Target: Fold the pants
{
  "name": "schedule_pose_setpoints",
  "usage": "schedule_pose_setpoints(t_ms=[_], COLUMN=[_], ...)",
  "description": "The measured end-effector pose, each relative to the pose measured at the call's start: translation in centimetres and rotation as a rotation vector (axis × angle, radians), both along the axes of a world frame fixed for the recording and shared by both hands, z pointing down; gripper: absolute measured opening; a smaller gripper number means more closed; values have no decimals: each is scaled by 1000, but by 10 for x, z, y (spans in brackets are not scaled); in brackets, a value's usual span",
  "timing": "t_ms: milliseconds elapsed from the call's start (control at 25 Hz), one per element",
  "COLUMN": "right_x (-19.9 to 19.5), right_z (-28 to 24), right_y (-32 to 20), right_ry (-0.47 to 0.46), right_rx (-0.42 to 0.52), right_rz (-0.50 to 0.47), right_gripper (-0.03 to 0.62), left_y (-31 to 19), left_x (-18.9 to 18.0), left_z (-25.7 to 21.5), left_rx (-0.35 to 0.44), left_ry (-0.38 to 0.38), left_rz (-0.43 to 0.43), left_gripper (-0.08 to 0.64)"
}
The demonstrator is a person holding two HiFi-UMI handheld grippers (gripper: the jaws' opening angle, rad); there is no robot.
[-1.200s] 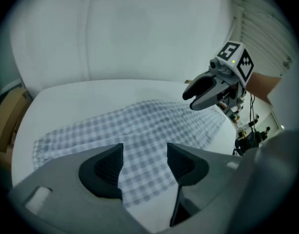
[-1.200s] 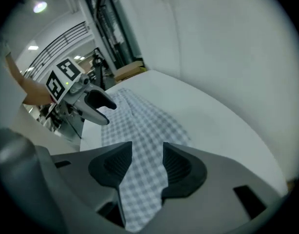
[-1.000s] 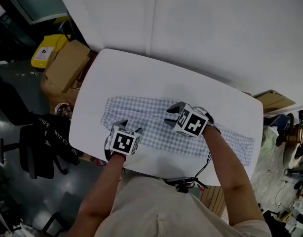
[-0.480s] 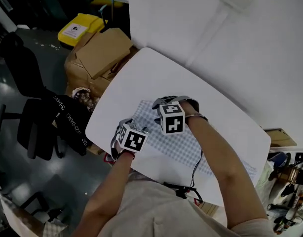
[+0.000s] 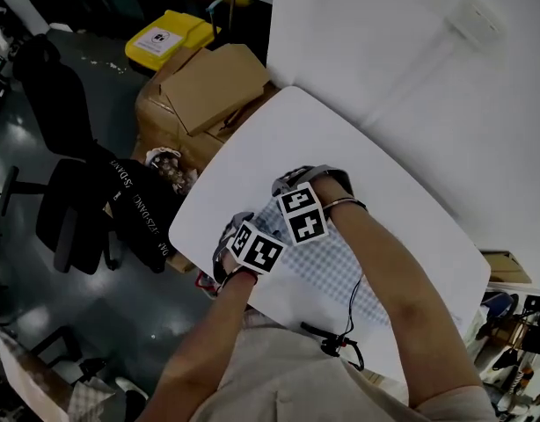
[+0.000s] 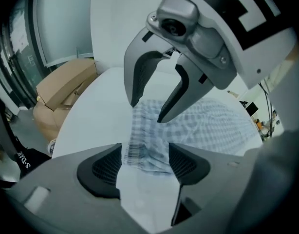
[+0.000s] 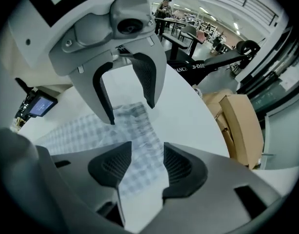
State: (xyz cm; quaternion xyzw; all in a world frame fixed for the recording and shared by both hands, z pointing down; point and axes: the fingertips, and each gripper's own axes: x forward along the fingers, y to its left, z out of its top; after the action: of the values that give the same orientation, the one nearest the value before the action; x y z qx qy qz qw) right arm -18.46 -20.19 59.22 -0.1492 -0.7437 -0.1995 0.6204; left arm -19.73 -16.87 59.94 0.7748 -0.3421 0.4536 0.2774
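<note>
Checked pants: lay flat toward worktop left end. Left hand-held gripper and right hand-held gripper: jaws spread, just opening, pants hem between, unpinched.

A white table with rounded corners carried a single pair of pants in a pale blue-and-white check, which lay spread flat on its top. The cloth ran lengthwise along the side of the table nearer the person, with one short end lying close to the table's left corner and slightly rumpled there. Bare white tabletop showed past that end and in a wide band along the far side, and a narrower strip ran along the near edge.
</note>
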Motion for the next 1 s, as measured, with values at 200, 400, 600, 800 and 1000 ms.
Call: schedule_pose_setpoints(t_ms=[200, 400, 600, 800, 1000], right_x=[-9, -3, 1, 2, 3], right_z=[13, 26, 38, 46, 46], right_y=[-1, 0, 0, 0, 3], right_ry=[50, 165, 195, 179, 155], right_rx=[-30, -90, -72, -57, -56], right_rz=[-87, -117, -128, -106, -86], right_gripper=[212, 207, 190, 170, 141], left_y=[1, 3, 4, -1, 0], left_x=[-2, 1, 3, 1, -1], left_z=[11, 19, 26, 31, 33], left_rx=[-22, -35, -34, -2, 0], left_ry=[1, 2, -7, -6, -28], left_rz=[1, 21, 25, 12, 30], left_gripper=[290, 291, 291, 291, 235])
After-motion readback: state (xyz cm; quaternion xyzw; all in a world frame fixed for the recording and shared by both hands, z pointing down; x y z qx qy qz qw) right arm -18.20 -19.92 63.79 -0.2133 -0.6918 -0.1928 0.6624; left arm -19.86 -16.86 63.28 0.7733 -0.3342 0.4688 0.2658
